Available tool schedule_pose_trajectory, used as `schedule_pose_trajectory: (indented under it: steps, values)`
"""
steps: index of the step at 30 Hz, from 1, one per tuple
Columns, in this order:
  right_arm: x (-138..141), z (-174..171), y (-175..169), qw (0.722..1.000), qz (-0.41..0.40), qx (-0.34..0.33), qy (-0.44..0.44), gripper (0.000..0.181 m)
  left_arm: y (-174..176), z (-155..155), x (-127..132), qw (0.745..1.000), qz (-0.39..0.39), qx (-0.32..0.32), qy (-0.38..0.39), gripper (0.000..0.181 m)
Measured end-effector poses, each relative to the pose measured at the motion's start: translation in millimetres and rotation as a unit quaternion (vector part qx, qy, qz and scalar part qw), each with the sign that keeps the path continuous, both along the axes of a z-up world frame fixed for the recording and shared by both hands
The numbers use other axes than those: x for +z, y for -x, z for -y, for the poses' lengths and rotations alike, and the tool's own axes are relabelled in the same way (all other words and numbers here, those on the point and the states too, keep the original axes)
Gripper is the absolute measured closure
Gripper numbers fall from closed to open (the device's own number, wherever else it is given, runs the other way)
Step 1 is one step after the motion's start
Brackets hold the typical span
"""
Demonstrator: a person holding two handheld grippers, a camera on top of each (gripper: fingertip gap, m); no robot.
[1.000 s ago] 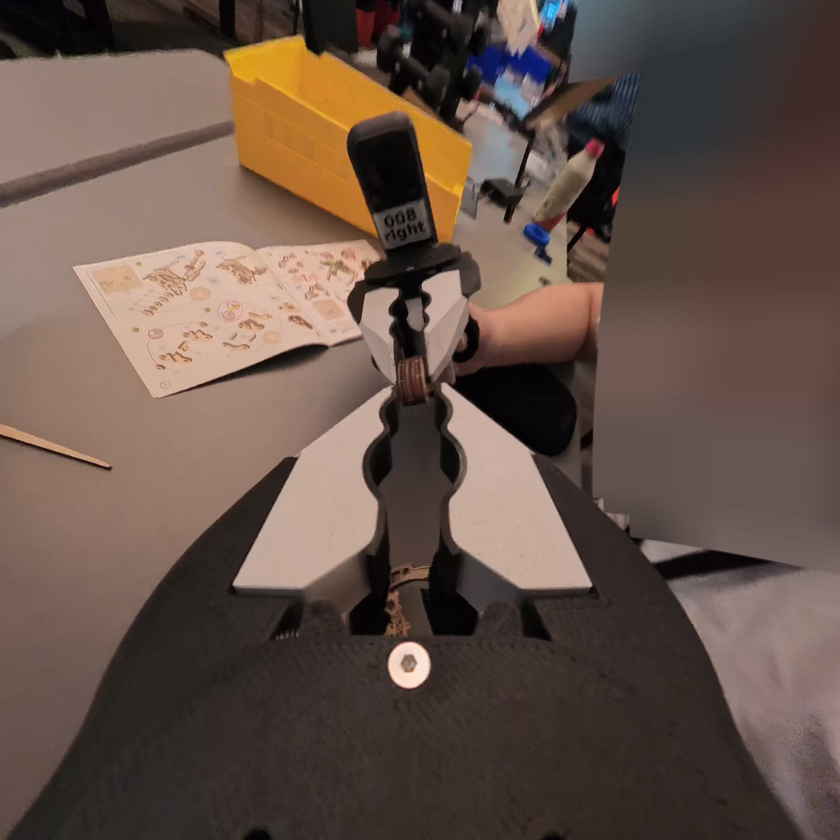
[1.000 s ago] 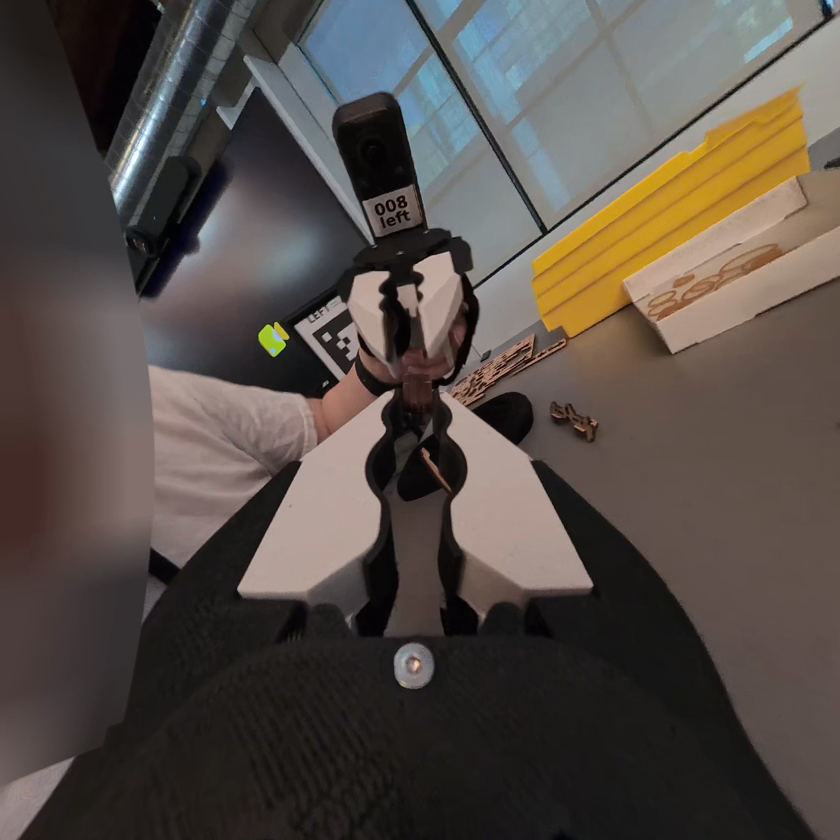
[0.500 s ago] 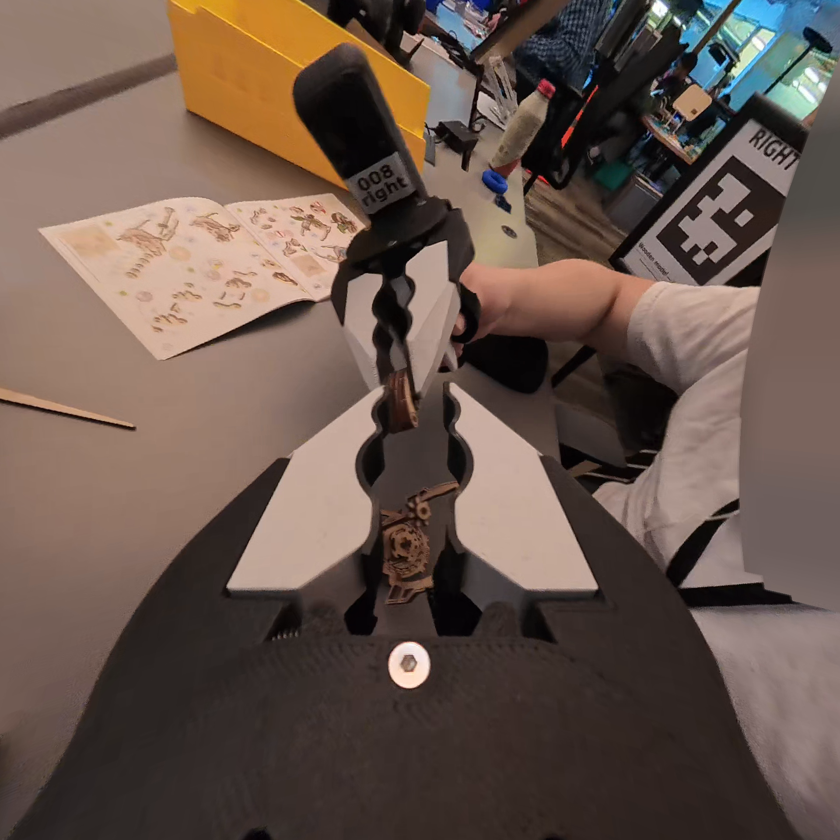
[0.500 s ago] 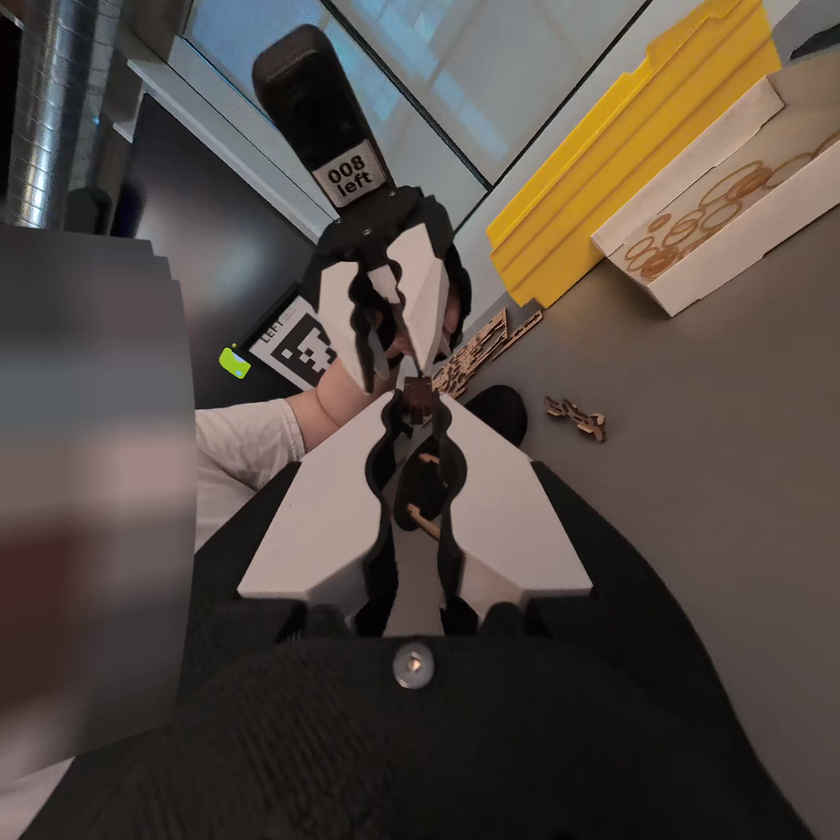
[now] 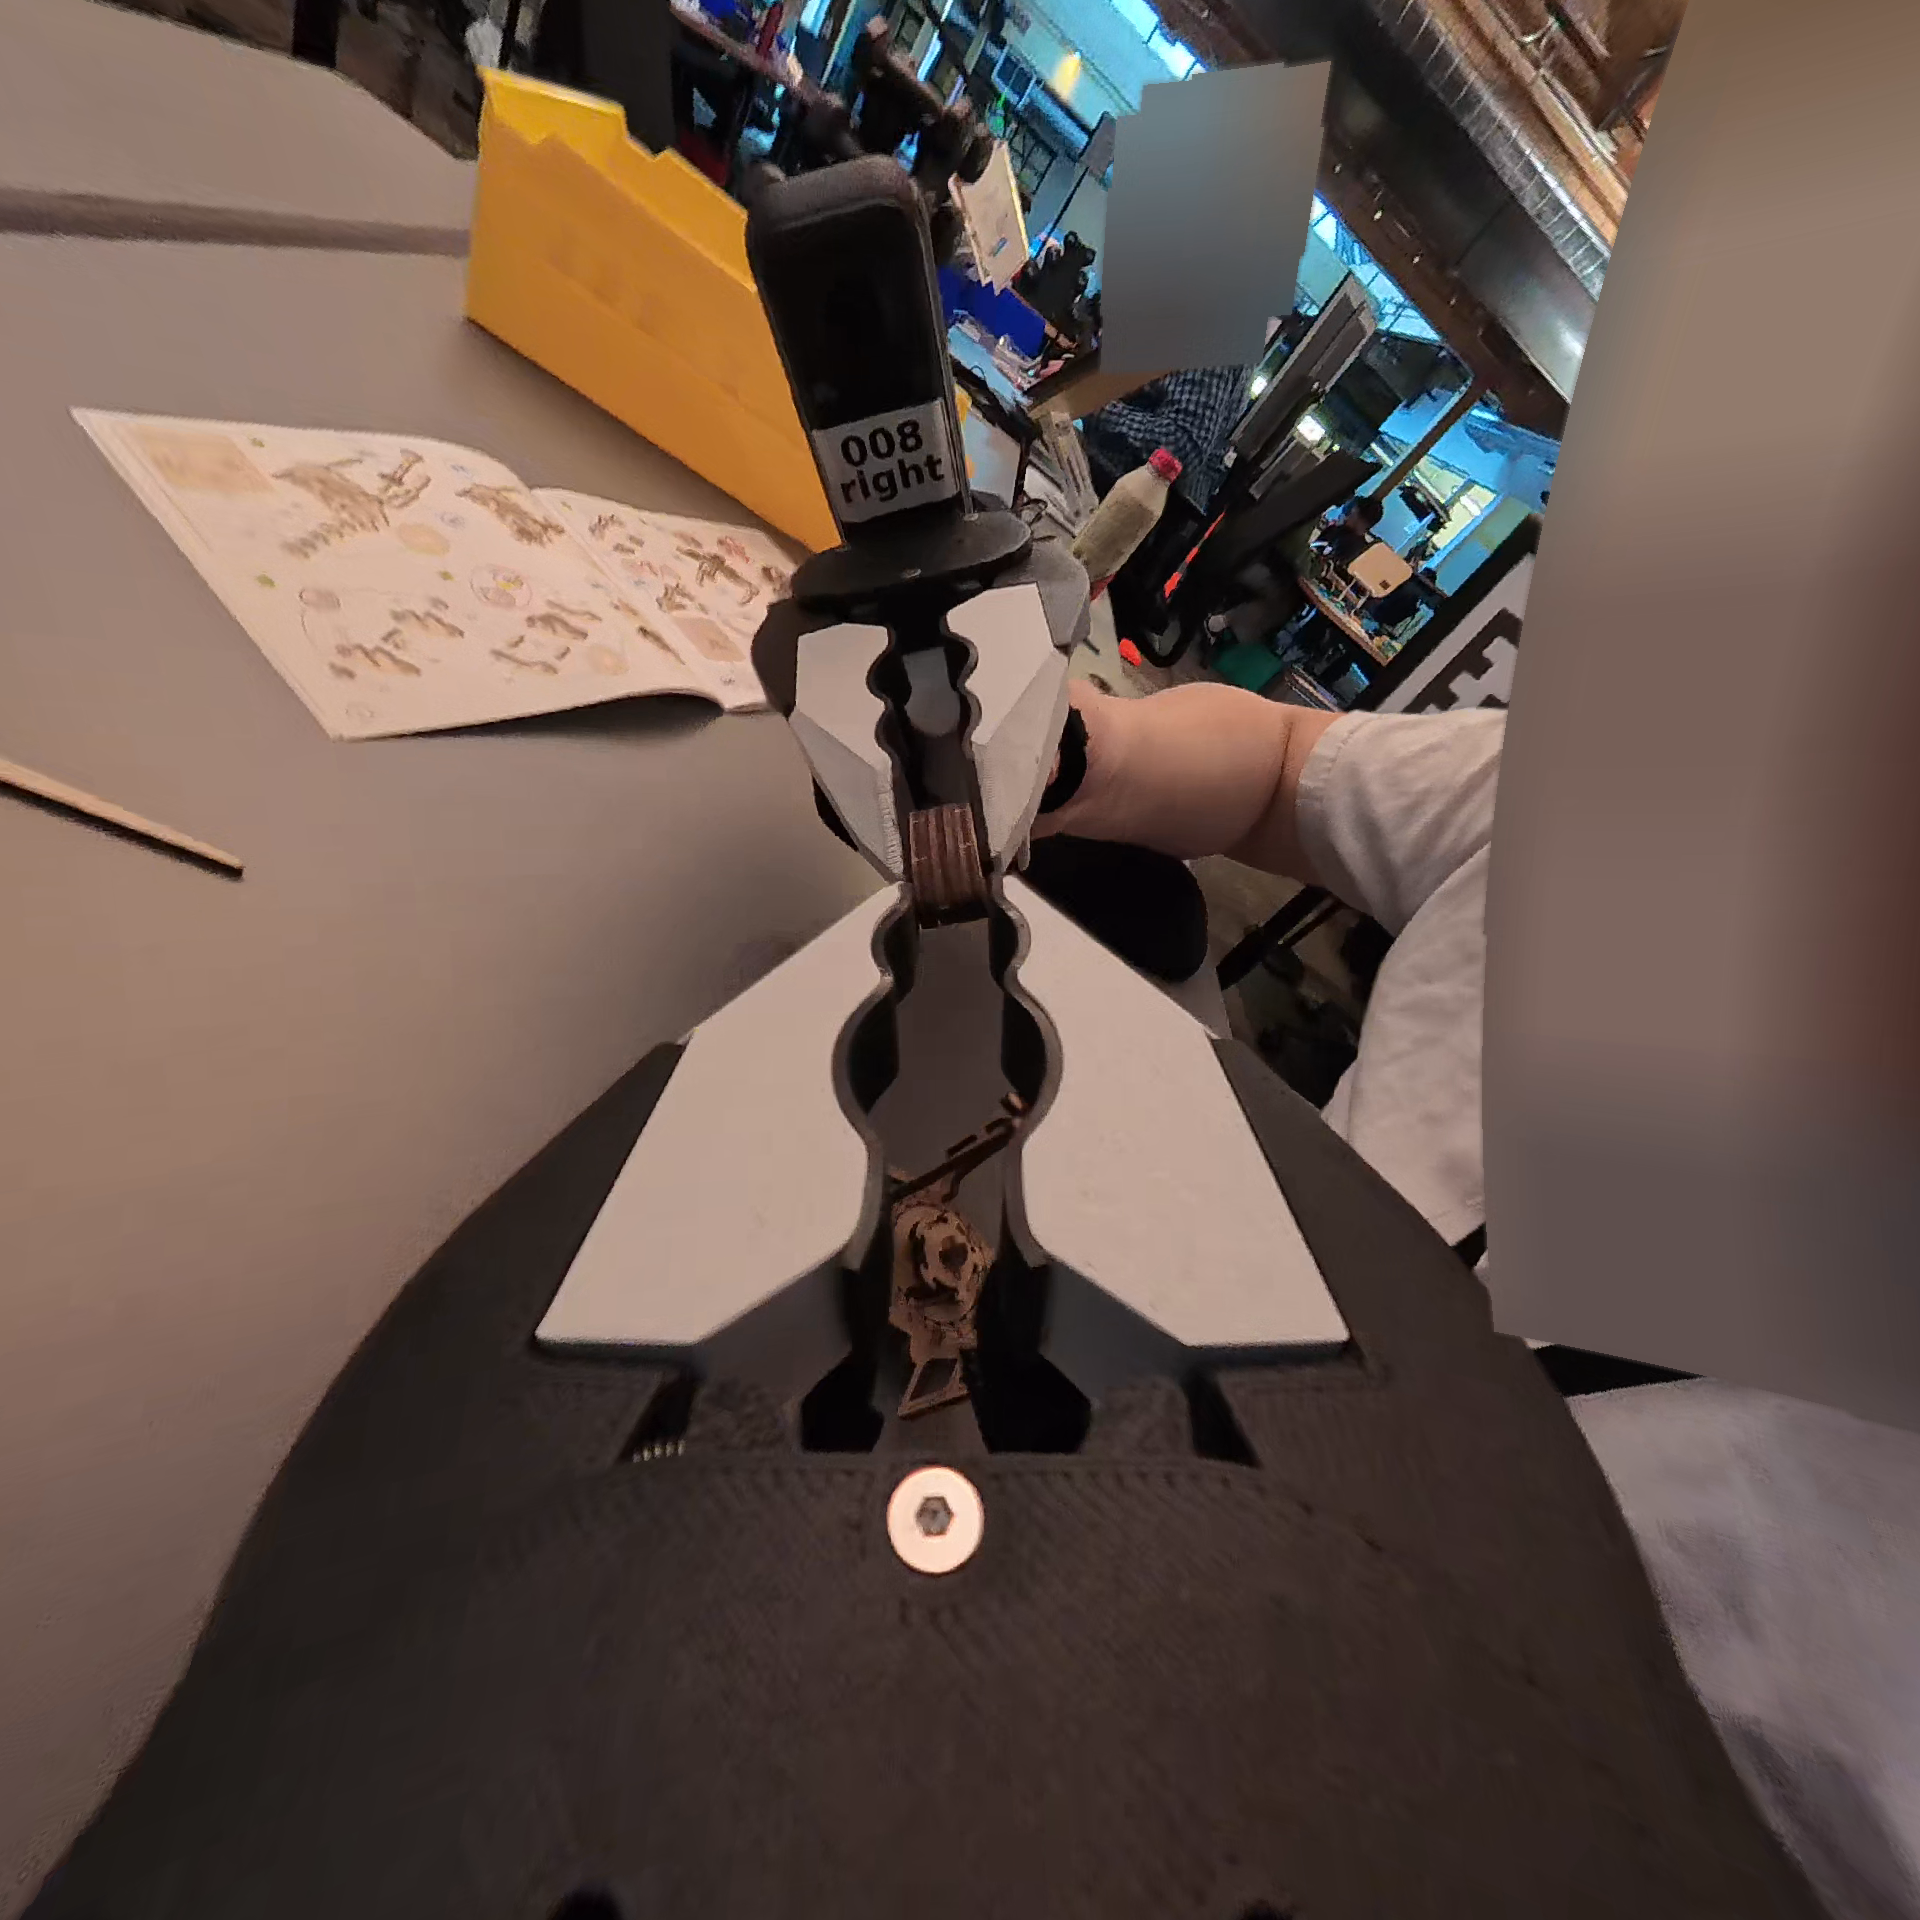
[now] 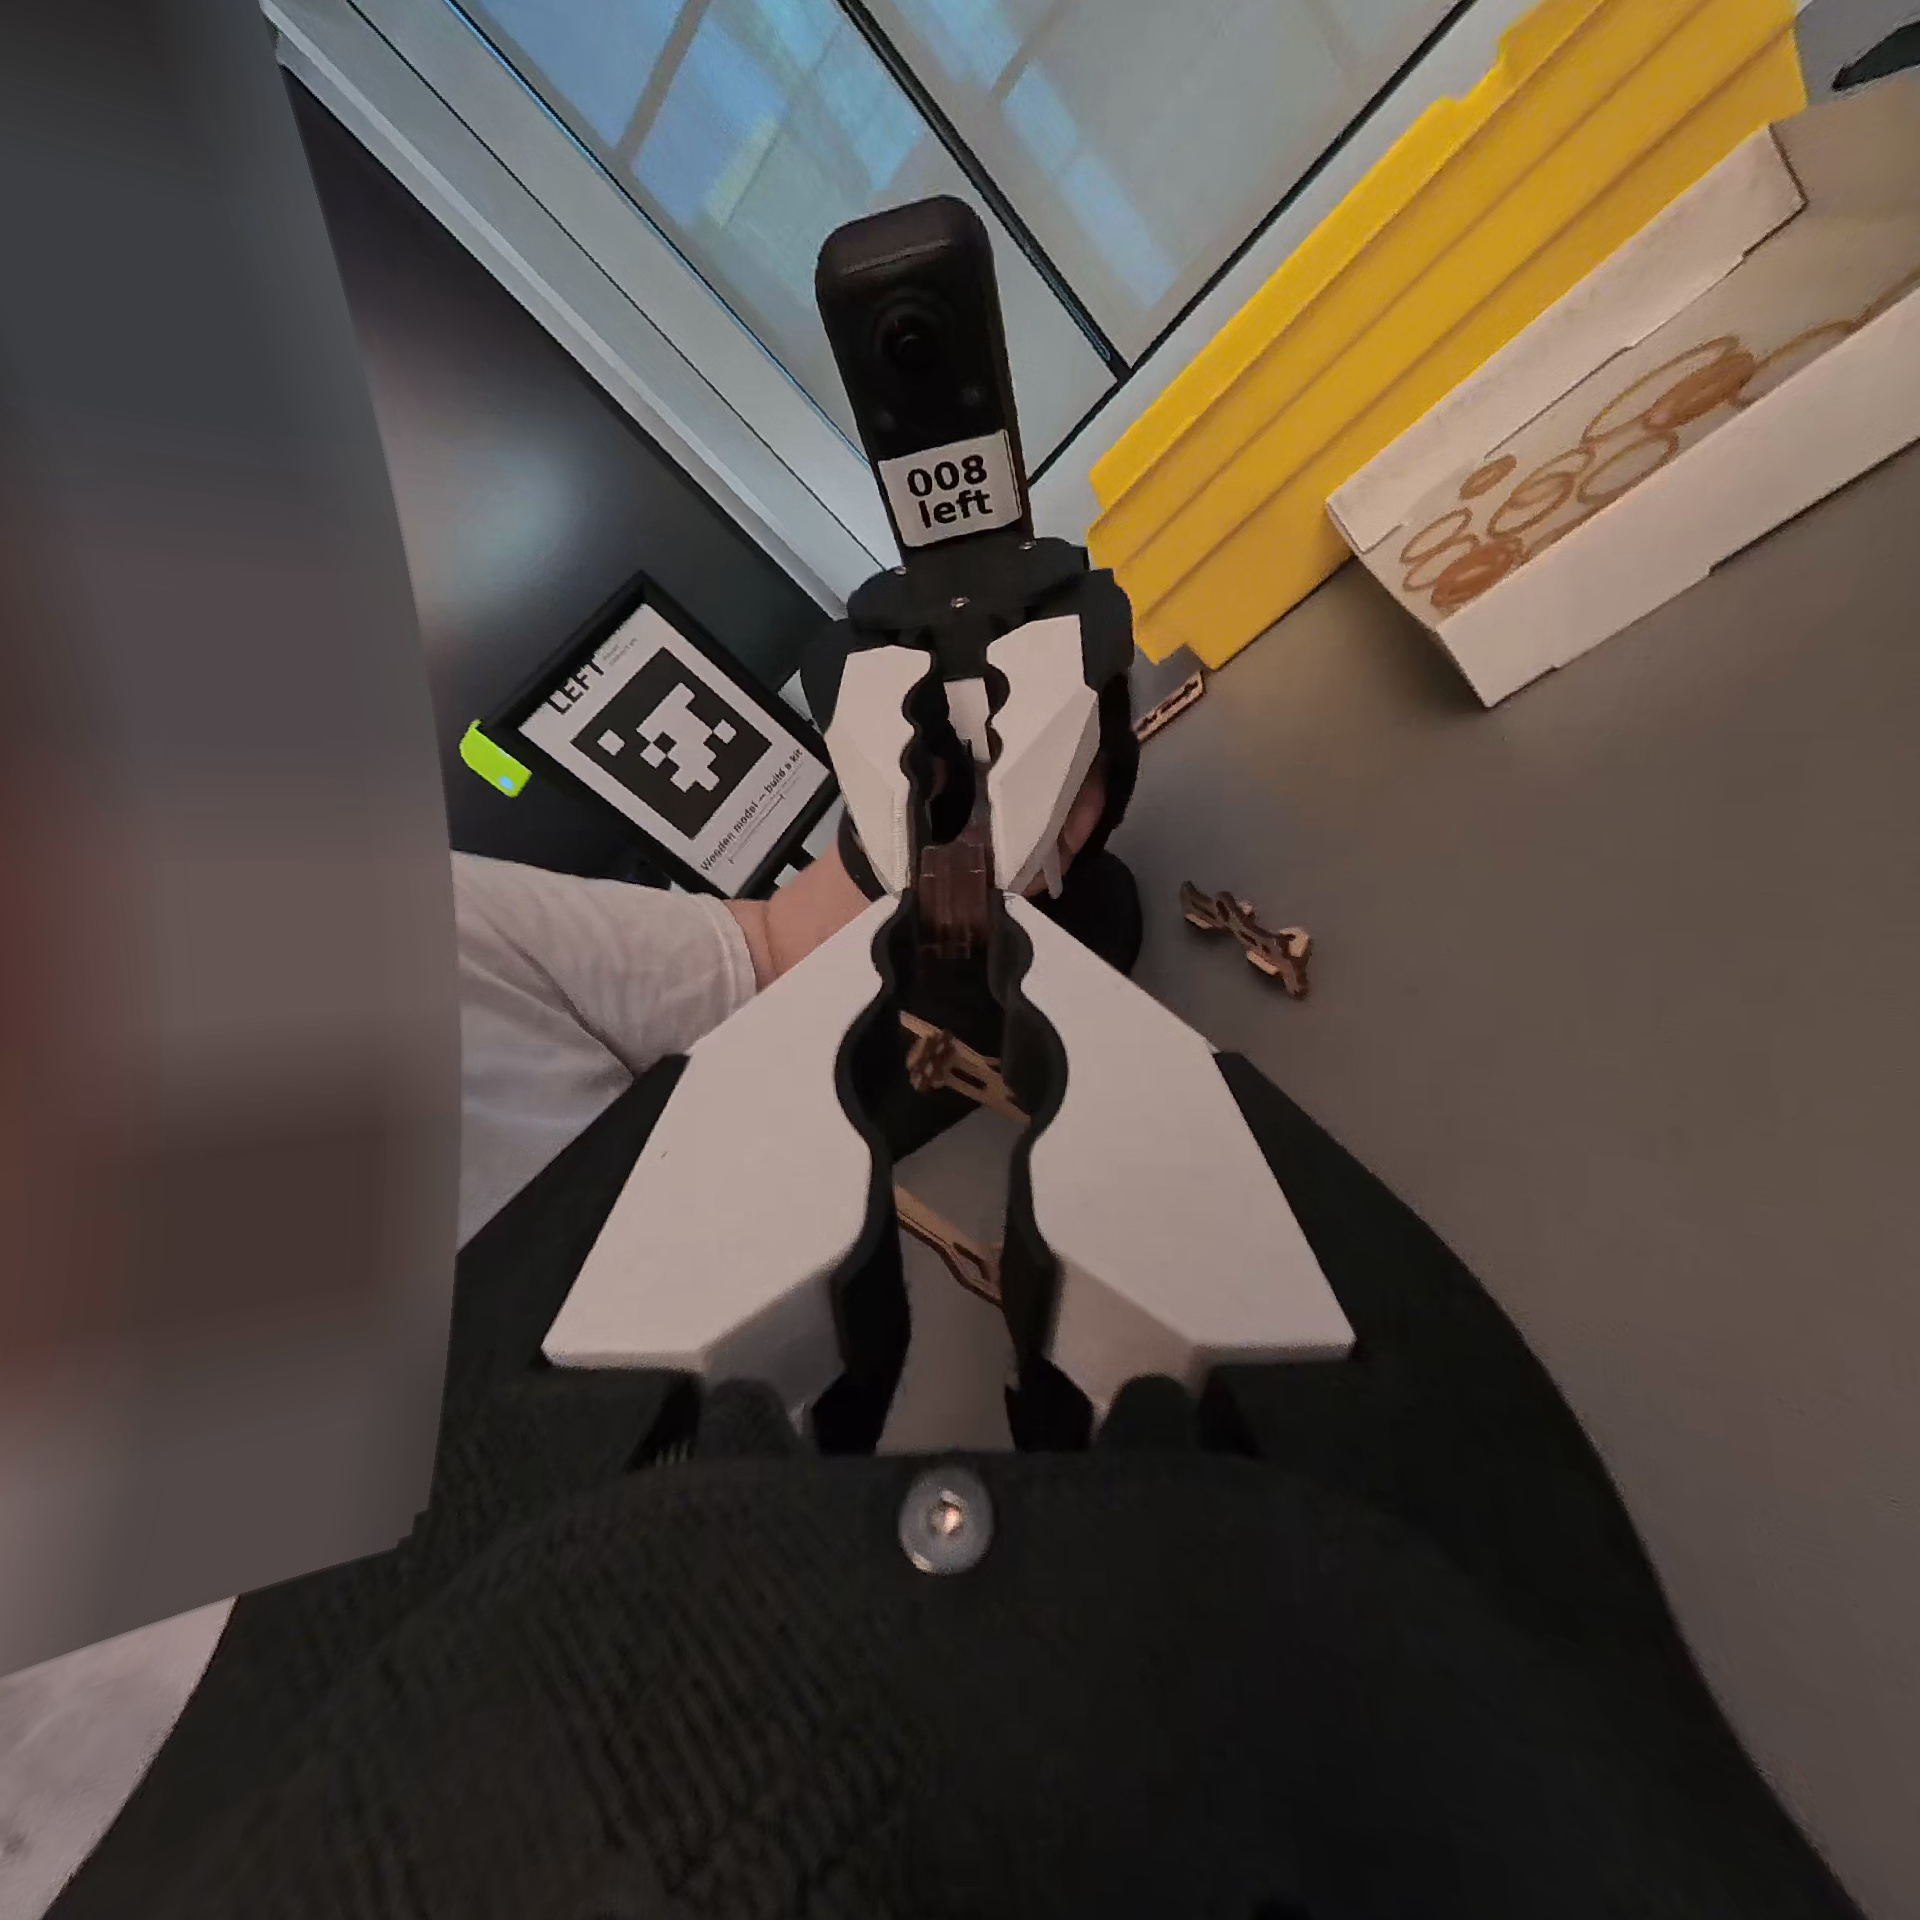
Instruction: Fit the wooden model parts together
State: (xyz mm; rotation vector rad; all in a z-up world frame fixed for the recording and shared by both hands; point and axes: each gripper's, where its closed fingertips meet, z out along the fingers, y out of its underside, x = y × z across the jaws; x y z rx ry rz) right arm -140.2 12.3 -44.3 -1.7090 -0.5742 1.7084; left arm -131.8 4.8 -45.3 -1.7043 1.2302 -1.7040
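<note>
Wooden model piece (image 5: 948, 871), a small stack of thin brown layers seen edge-on, sits in the air above the grey table (image 5: 312, 987), right where the 2 grippers meet tip to tip. The right gripper (image 5: 940, 831) has its fingers pressed against both sides of the piece. The left gripper (image 5: 951, 914) reaches it from the opposite side; its tips are close beside the lower end of the stack, but I cannot tell whether they pinch it or merely flank it. In the right wrist view the same piece (image 6: 951, 902) shows as a dark layered block between the tips of the right gripper (image 6: 951, 925), with the left gripper (image 6: 961, 868) just behind it.

Below the left gripper, seen through the gap between its fingers, a second wooden part (image 5: 935, 1278) with a gear-like shape shows. Another loose wooden part (image 6: 1247, 935) lies on the table. An open instruction booklet (image 5: 447, 582) lies flat near a yellow bin (image 5: 623, 301), and a white box (image 6: 1621, 499) holds ring-shaped wooden cutouts.
</note>
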Motion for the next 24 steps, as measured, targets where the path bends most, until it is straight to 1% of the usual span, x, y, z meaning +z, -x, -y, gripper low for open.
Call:
schedule_pose_trajectory:
  steps: [2, 5, 8, 10, 12, 14, 15, 17, 18, 19, 21, 22, 24]
  values:
    - [-7, 2, 1, 1.0, 0.005, 0.009, 0.009, 0.171, 1, 2, -9, 1.0, -0.017, -0.006, 0.009, 0.171]
    - [-10, 3, 0, 0.999, 0.004, 0.023, 0.025, 0.171, 0, 4, -11, 0.999, -0.006, -0.009, 0.042, 0.171]
    - [-22, 3, -1, 0.999, 0.028, 0.031, 0.02, 0.171, -1, 3, -24, 0.998, -0.032, -0.008, 0.048, 0.171]
    - [-26, 3, 0, 0.999, 0.036, 0.035, 0.013, 0.171, 1, 4, -28, 0.998, -0.046, -0.013, 0.047, 0.171]
    - [-29, -2, -2, 0.998, 0.051, 0.029, -0.004, 0.155, 4, 7, -30, 0.997, -0.059, -0.022, 0.047, 0.171]
    - [-24, -1, -5, 0.998, 0.048, 0.042, -0.025, 0.158, 8, 5, -36, 0.996, -0.08, -0.018, 0.045, 0.171]
    - [-21, -4, -6, 0.998, 0.049, 0.034, -0.037, 0.158, 10, 6, -39, 0.994, -0.091, -0.022, 0.05, 0.171]
    - [-19, -4, -6, 0.992, 0.072, 0.03, -0.103, 0.16, 13, 5, -44, 0.991, -0.107, -0.022, 0.072, 0.171]
    - [-18, -3, -7, 0.981, 0.095, 0.023, -0.165, 0.161, 15, 5, -46, 0.989, -0.11, -0.024, 0.094, 0.171]
    - [-16, -1, -6, 0.965, 0.117, 0.013, -0.236, 0.162, 16, 6, -46, 0.987, -0.109, -0.031, 0.116, 0.171]
    - [-22, 2, -4, 0.92, 0.173, 0.0, -0.351, 0.164, 19, 3, -44, 0.983, -0.105, -0.03, 0.149, 0.171]
    - [-28, 4, -1, 0.902, 0.196, 0.001, -0.384, 0.166, 20, 3, -45, 0.981, -0.107, -0.032, 0.159, 0.171]
    - [-38, 8, 5, 0.886, 0.22, 0.011, -0.407, 0.168, 23, 4, -47, 0.978, -0.117, -0.038, 0.168, 0.171]
